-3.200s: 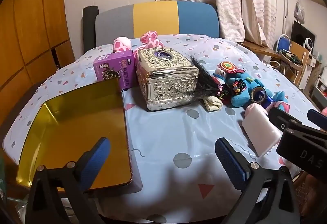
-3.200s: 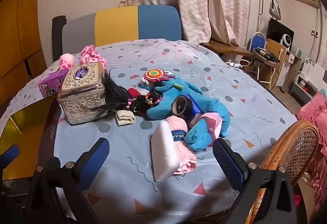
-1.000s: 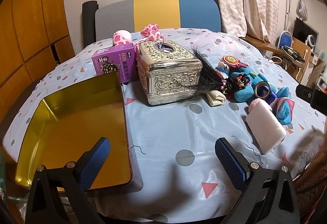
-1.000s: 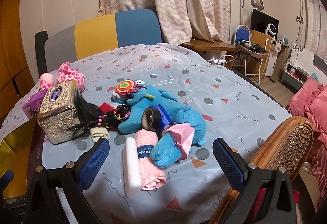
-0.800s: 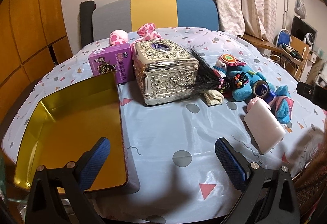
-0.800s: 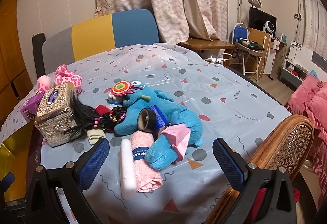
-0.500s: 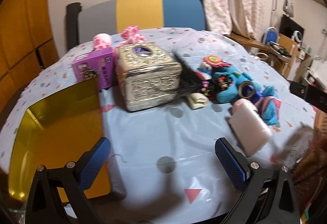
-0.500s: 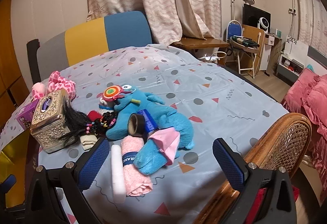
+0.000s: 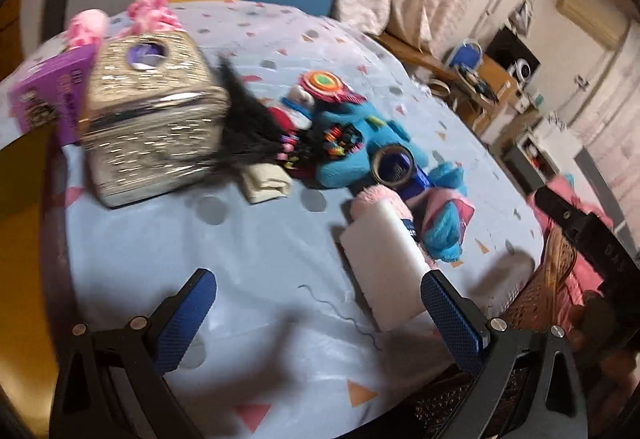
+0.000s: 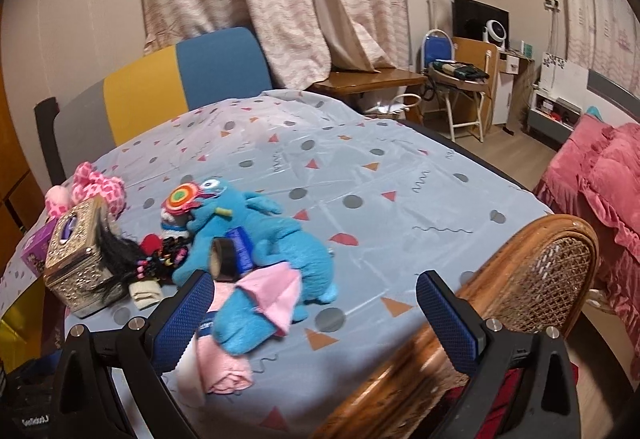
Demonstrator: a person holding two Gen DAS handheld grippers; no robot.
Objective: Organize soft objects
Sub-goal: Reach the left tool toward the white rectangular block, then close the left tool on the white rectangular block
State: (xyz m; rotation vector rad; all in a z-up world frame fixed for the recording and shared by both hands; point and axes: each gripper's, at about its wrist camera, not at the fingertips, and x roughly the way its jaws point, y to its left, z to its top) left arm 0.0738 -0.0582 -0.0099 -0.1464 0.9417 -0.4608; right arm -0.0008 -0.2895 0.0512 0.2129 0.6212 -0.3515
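The silver box sits near the left side of the table, and everything here is placed from it. It is shiny metal with bumpy patterns and a round hole on top. A white sponge block lies well to the right of the box and closer to the camera. It is a smooth, flat brick, and its long side runs from the toy pile toward the near table edge. A fluffy pink towel roll lies touching the sponge, along the same line. A blue plush toy sprawls to the right of the box, its head with the round striped disc nearest the box and its body stretching away to the right. A dark tape ring rests on the toy. Black feathery hair with coloured beads touches the box's right side. A small cream cloth lies just in front of it.

The left gripper hangs above the table with its blue bumpy fingers wide apart, holding nothing. The right gripper is spread wide too, and empty.
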